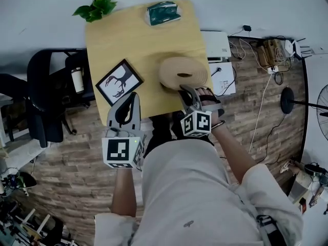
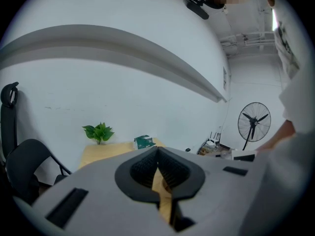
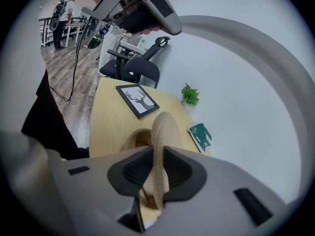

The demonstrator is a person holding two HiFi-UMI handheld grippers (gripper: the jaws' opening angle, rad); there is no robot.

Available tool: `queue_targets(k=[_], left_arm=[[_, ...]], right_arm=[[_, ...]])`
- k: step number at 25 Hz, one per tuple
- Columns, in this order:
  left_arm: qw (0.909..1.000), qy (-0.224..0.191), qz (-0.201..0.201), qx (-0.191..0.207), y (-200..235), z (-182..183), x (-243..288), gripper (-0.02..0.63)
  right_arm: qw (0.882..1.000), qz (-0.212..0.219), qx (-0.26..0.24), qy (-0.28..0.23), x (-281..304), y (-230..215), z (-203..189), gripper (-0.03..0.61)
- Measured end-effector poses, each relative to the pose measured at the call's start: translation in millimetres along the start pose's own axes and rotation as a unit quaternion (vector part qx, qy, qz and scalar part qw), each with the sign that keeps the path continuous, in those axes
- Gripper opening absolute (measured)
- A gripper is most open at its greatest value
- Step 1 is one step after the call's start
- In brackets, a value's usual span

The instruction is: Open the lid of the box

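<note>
**Lid-opening step at a wooden table point(image 1: 138, 40), seen from the head and from both grippers.** The round woven box point(image 3: 132, 139) sits near the table's near right corner, just in front of the person. The right gripper point(image 3: 158, 154) is clamped on the near rim of the lid point(image 3: 165, 124), with one pad on each face so that the thin woven edge cannot slip out. Held this way, the lid is tilted up on its edge, and the box's open mouth shows beside it in the right gripper view. Whether the lid's far side touches the box cannot be told. A grip at the rim probably gives the leverage to swing the lid up and away, and the opening appears under way but unfinished. The left gripper point(image 1: 132, 97) hangs over the table's near edge, apart from the box, with its jaws closed together on nothing. It seems parked out of the way, since one gripper should suffice for a light lid. A framed deer picture point(image 1: 119, 82), a small plant point(image 1: 96, 7) and a green packet point(image 1: 163, 12) lie elsewhere on the table, away from the lid.
</note>
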State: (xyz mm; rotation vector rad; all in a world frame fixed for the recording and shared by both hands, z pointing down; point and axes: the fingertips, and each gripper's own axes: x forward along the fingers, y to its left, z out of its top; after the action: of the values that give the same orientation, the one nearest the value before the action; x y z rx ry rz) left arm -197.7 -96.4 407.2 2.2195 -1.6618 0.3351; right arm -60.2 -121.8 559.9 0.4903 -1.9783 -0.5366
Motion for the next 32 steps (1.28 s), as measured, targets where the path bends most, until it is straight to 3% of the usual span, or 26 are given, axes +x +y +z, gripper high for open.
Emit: queue_targets(k=[11,20,32], left_arm=[[0.9992,-0.008,-0.031,0.021,14,14,2,0.006],[0.9992,-0.008,-0.038,0.014,17,11,1,0.006],[0.9976,-0.021,-0.058,0.033,2,35,13,0.006]], right_arm=[[0.999,-0.043,0.021,0.015,-4,-21,8,0.063],[0.997,-0.066,0.033,0.010,-9,-36,17,0.063],[0.986,-0.125,0.106,-0.021,-59,-92,14,0.063]])
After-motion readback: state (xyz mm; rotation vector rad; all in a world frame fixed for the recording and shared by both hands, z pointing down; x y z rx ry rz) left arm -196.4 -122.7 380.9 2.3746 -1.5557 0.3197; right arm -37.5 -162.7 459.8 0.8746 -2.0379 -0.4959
